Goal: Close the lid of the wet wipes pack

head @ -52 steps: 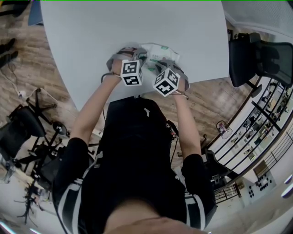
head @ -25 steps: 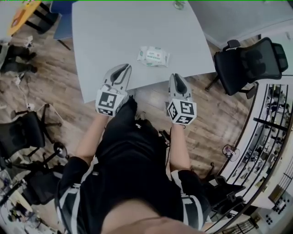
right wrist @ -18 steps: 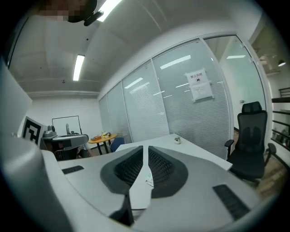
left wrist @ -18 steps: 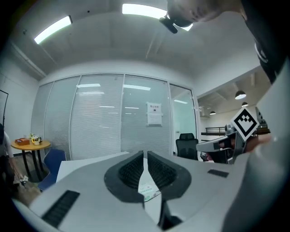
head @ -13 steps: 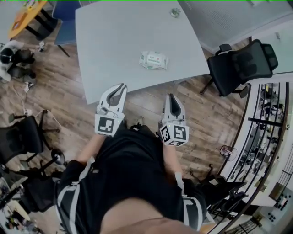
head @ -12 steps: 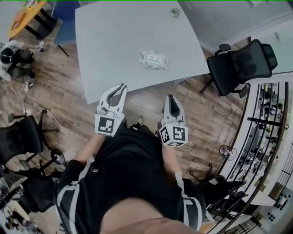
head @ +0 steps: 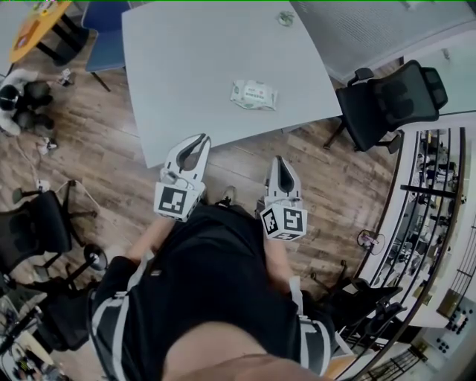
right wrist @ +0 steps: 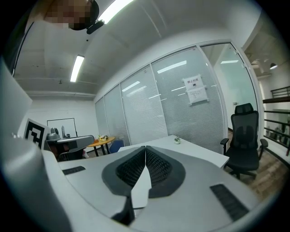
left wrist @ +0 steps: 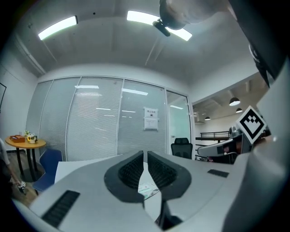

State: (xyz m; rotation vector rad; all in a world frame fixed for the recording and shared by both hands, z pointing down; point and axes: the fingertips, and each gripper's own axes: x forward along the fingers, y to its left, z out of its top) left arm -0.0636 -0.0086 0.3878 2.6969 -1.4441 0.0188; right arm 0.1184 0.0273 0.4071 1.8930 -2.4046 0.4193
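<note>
Jaws on the right gripper have just closed and now meet at the tips with nothing between them. On the left gripper the jaws are also drawn together, with only a thin slit between the tips, and they hold nothing. In the head view both grippers are held out in front of the person, over the wooden floor on the near side of the table. The left gripper has its tips just short of the table's near edge, and the right gripper sits a little further back. They are side by side with a clear gap between them. The wet wipes pack lies flat on the table, toward its near right part and well apart from both grippers. Neither gripper touches it. It also shows in the left gripper view, past the jaws. Its lid is too small to tell whether it is flat down. A small plant stands at the table's far edge, and a black office chair is beside the table's right corner.
</note>
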